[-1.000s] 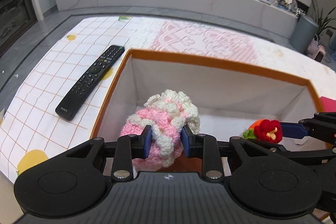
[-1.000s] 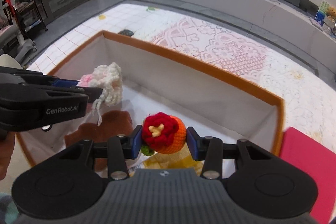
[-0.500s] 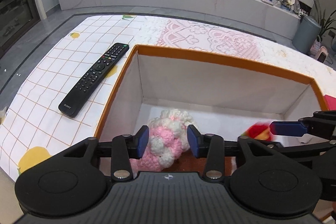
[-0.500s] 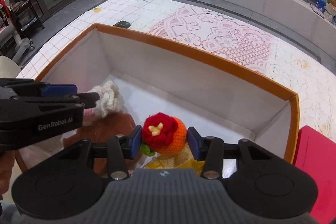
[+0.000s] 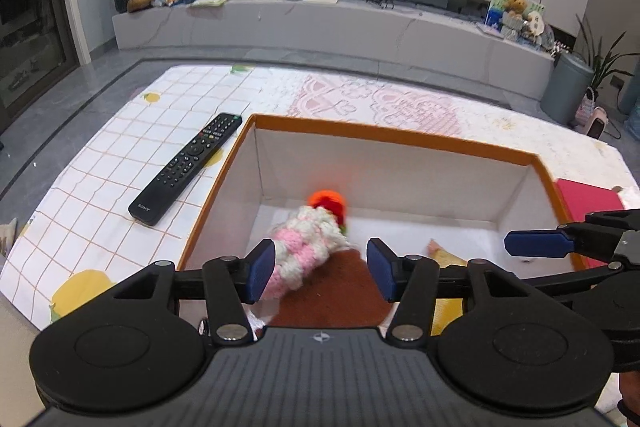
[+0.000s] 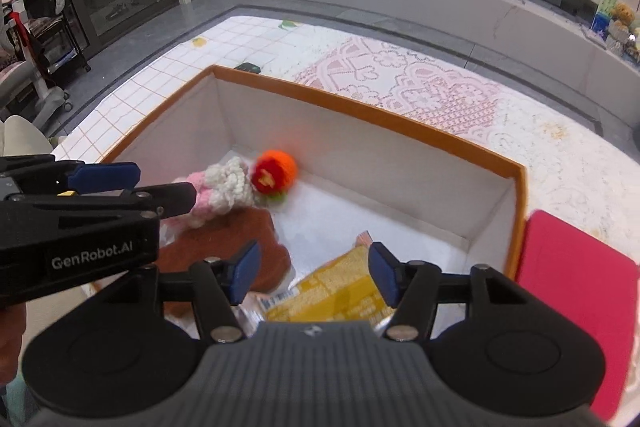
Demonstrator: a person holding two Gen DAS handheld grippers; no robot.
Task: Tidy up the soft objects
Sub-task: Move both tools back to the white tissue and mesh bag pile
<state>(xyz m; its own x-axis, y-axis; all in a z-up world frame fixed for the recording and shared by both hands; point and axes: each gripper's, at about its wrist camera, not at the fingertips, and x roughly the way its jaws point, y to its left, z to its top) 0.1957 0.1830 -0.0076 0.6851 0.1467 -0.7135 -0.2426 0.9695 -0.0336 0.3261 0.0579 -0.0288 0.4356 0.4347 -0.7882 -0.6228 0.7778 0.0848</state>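
Note:
The pink and white crochet toy (image 5: 306, 247) lies inside the orange-rimmed box (image 5: 392, 135), on a brown soft item (image 5: 340, 291). The orange and red crochet ball (image 5: 328, 202) sits just behind it, blurred. Both show in the right wrist view: the pink toy (image 6: 218, 187) and the ball (image 6: 276, 171) in the box (image 6: 360, 115). My left gripper (image 5: 320, 267) is open and empty above the box's near side. My right gripper (image 6: 314, 275) is open and empty above a yellow packet (image 6: 340, 295).
A black remote (image 5: 188, 167) lies on the checked cloth left of the box. A red flat item (image 6: 576, 287) lies right of the box. The other gripper's fingers reach in from the side in each view (image 5: 560, 243), (image 6: 100, 187).
Both grippers opened and let go: the pink toy and the orange ball dropped into the box. Both grippers pulled back and up.

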